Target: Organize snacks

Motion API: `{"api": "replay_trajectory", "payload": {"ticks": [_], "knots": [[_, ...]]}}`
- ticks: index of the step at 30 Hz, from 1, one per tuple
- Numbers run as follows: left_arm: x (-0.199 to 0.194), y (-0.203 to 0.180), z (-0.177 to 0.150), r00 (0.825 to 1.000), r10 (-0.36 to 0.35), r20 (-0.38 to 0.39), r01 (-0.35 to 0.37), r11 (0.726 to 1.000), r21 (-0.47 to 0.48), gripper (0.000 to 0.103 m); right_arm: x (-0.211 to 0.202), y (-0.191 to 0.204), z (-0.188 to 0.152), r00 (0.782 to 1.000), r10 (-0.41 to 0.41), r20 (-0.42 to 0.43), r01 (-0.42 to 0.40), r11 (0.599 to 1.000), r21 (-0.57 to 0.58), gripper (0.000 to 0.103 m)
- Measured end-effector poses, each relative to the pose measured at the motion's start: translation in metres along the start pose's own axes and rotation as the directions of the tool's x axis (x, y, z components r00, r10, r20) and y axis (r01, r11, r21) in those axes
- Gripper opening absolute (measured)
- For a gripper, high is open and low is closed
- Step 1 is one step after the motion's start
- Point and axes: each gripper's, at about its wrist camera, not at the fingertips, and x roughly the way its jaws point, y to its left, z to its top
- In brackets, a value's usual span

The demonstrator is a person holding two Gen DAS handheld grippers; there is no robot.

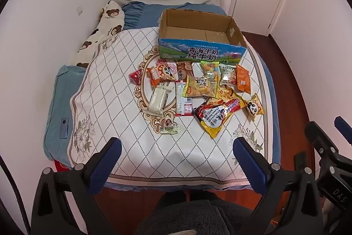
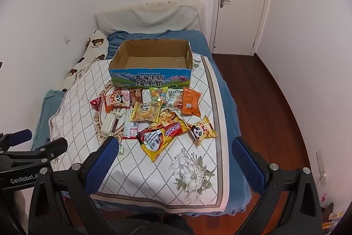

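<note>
Both my grippers hang low in frame with nothing between their blue pads: my left gripper (image 1: pixel 177 160) and my right gripper (image 2: pixel 173 160) each stand wide apart above the near edge of the quilted mat (image 1: pixel 123 116). Mid-frame, the snacks (image 1: pixel 204 89) lie scattered on that mat, just below the empty cardboard box (image 1: pixel 198 36), its printed front facing me.

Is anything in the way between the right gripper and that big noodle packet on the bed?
Nothing visible. The right gripper hangs open above bare patterned mat, and the noodle packet lies just beyond it, nearest of the snacks.
</note>
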Motion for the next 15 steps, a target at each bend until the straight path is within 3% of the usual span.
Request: {"api": "replay_trajectory", "payload": {"ticks": [15], "knots": [[-0.0015, 0.003, -0.0037, 1.0, -0.007, -0.001, 0.007, 1.0, -0.008, 0.103, 0.0037, 0.0033, -0.0092, 1.0, 0.006, -0.029, -0.006, 1.0, 0.005, 0.103]]}}
